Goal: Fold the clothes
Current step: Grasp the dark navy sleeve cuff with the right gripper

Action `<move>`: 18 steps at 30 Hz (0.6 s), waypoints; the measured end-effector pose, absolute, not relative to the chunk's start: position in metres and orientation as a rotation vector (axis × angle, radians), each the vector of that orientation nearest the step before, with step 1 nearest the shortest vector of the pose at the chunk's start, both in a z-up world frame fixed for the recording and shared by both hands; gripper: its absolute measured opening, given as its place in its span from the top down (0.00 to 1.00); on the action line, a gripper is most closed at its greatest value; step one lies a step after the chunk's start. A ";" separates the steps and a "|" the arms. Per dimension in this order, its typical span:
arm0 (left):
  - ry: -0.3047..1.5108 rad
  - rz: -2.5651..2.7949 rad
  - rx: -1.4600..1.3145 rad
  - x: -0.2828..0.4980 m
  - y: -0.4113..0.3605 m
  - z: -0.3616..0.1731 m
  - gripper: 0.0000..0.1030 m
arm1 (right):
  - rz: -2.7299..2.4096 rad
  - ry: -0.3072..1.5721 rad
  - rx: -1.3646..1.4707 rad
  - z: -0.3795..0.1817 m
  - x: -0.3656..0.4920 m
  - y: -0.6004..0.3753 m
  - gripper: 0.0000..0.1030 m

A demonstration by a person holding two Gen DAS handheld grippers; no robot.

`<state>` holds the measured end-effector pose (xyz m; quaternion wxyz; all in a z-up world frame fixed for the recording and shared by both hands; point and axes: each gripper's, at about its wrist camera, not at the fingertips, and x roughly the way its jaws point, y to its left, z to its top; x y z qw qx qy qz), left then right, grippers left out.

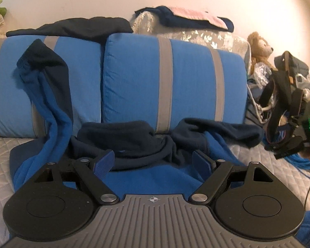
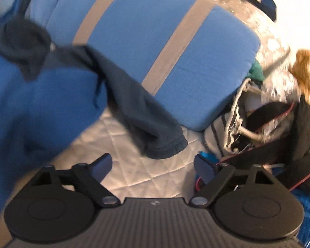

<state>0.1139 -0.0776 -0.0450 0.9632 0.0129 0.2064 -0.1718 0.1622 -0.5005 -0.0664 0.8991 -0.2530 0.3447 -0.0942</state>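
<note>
Blue-and-navy fleece sweatshirt lies spread on my quilted white bed cover, against striped blue cushions. Left gripper and right gripper: jaws wide, empty.

Quilted bed cover with fleece sweatshirt, cushions behind

Two-tone blue fleece sweatshirt spread on pale quilted bed cover; one sleeve draped up against left striped cushion, other sleeve lying before right striped cushion. Brown plush bear to right, behind heap of dark straps and bags.
</note>
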 end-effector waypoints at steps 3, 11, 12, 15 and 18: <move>0.429 -0.352 0.031 0.115 -0.078 -0.047 0.20 | -0.230 0.704 -0.582 -0.080 0.175 -0.500 0.21; 0.405 -0.290 0.075 0.118 -0.080 -0.049 0.20 | -0.295 0.664 -0.681 -0.101 0.202 -0.495 0.23; 0.410 -0.289 0.074 0.119 -0.080 -0.050 0.20 | -0.302 0.662 -0.708 -0.104 0.205 -0.493 0.25; 0.416 -0.284 0.081 0.120 -0.081 -0.050 0.20 | -0.323 0.683 -0.770 -0.115 0.215 -0.493 0.46; 0.428 -0.285 0.094 0.122 -0.082 -0.051 0.20 | -0.314 0.716 -0.769 -0.117 0.218 -0.493 0.80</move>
